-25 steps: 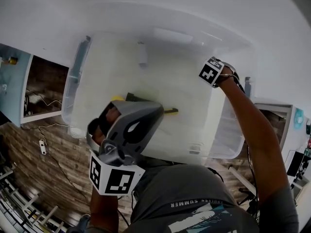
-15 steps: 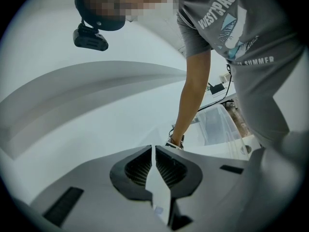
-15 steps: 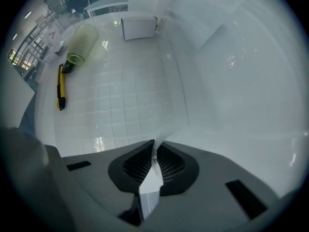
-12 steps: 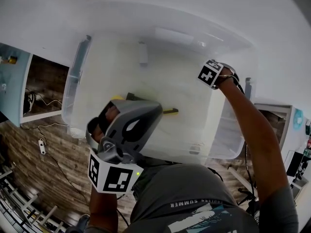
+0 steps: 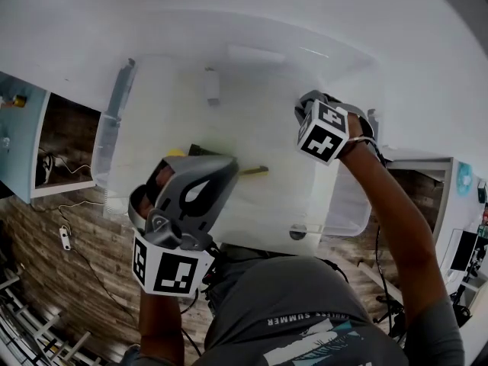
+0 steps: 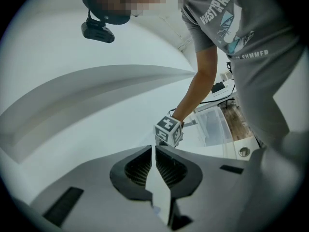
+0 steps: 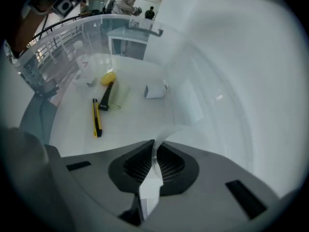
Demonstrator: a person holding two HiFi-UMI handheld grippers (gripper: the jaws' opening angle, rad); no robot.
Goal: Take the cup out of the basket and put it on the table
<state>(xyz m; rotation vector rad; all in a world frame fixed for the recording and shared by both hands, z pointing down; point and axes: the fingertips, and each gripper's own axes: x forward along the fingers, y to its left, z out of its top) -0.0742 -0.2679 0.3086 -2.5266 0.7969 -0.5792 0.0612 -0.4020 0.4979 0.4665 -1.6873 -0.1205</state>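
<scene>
A clear plastic basket [image 5: 114, 120] stands on the white table [image 5: 229, 6]. My right gripper [image 5: 309, 105] is over the basket's right part, pointing steeply down. Its jaws have just been closing and are now shut on the thin see-through wall of a clear cup [image 7: 163, 134], whose rim curls up out of the pads. The cup cannot be made out in the head view. My left gripper [image 5: 217, 166] hangs at the basket's near side, jaws together with nothing between them [image 6: 154, 166].
On the basket floor lie a yellow box cutter [image 7: 96, 117], a yellow and black tool [image 7: 107, 83], a clear roll [image 7: 118, 95] and a small white box [image 7: 154, 91]. Open shelving [image 5: 65, 143] stands at the left. My own torso is close below.
The right gripper has risen and drifted left, so its marker cube looks bigger and closer. The left gripper has kept its place.
</scene>
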